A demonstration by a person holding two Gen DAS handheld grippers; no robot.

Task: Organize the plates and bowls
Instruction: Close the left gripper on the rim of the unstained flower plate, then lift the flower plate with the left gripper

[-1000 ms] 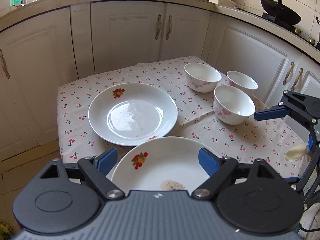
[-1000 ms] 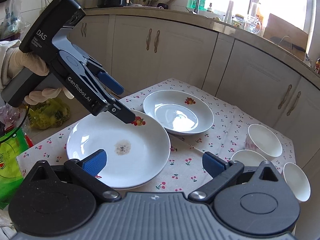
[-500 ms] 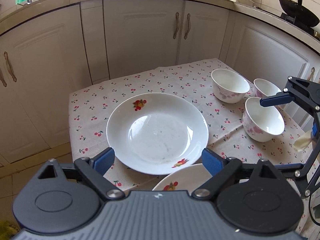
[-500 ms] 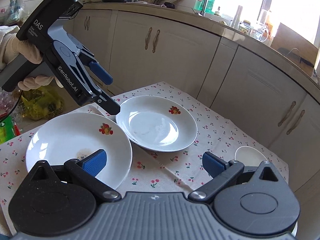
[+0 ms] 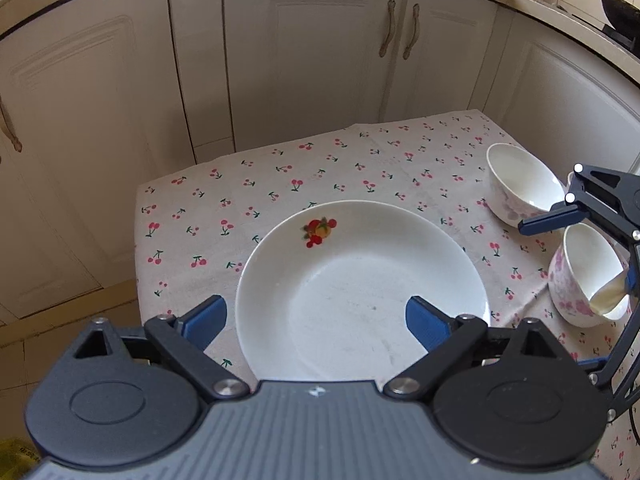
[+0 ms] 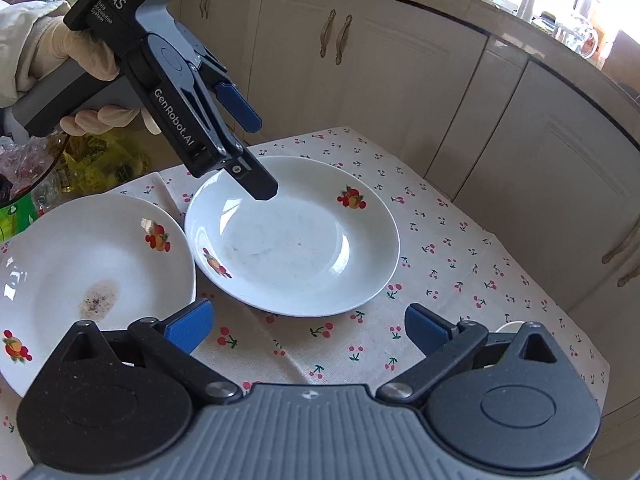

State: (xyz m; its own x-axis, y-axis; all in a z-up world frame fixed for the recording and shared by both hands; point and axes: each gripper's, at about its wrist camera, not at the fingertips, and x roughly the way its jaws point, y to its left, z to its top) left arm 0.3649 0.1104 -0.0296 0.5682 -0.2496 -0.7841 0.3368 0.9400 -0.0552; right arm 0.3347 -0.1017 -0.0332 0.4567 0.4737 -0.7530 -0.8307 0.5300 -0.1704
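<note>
Both grippers have swung from the stained plate [image 6: 80, 276] to the clean plate [image 5: 360, 292], left gripper [image 5: 316, 320] opening wider

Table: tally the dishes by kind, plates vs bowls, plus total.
Plates: 2 (clean plate, stained plate)
Bowls: 2 clearly seen (far bowl, near bowl)
Total: 4

On my left gripper [image 6: 256, 160] I read "DAS" with "Data Acquisition System" beneath, and "GenRobot.AI" along its side.
</note>
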